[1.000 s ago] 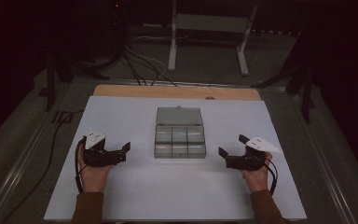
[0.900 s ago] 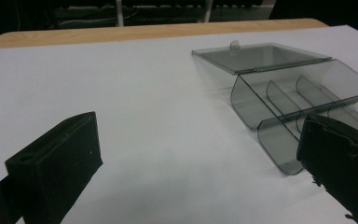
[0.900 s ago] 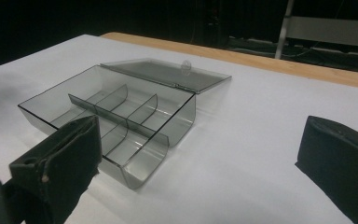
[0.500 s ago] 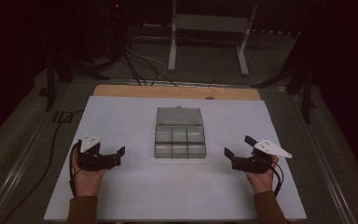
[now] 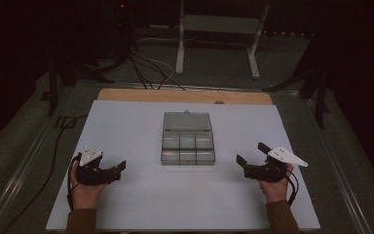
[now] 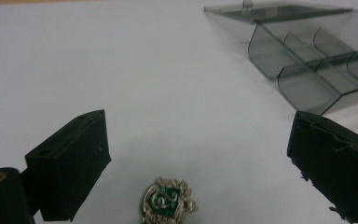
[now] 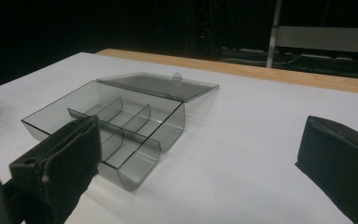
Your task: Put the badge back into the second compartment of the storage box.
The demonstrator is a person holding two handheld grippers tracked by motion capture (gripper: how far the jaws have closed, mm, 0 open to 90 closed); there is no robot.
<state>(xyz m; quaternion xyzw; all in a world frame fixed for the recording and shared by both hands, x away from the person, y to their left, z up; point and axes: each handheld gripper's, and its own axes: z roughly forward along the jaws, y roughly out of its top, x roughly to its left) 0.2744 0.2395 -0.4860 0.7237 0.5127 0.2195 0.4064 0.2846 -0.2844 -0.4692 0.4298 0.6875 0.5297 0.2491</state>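
Observation:
A smoky clear plastic box (image 5: 187,148) with several small compartments stands in the middle of the white table, its lid (image 5: 187,122) lying open flat behind it. In the left gripper view a small silver badge with a green centre (image 6: 168,201) lies on the table, low between the jaws. My left gripper (image 5: 118,169) is open; its jaws have just been closing a little, and the pads (image 6: 74,158) stand clear of the badge. To the right of the box, my right gripper (image 5: 250,153) points at the box (image 7: 116,126), open and with nothing between its jaws.
The white tabletop (image 5: 126,122) has a wooden strip (image 5: 185,96) along its far edge. Beyond it are floor cables (image 5: 146,68) and a metal stand (image 5: 219,29). A cable (image 5: 53,161) trails off the table's left side.
My left hand has drawn back toward the near left of the table and sunk a little. The right hand has barely shifted. The box has not moved.

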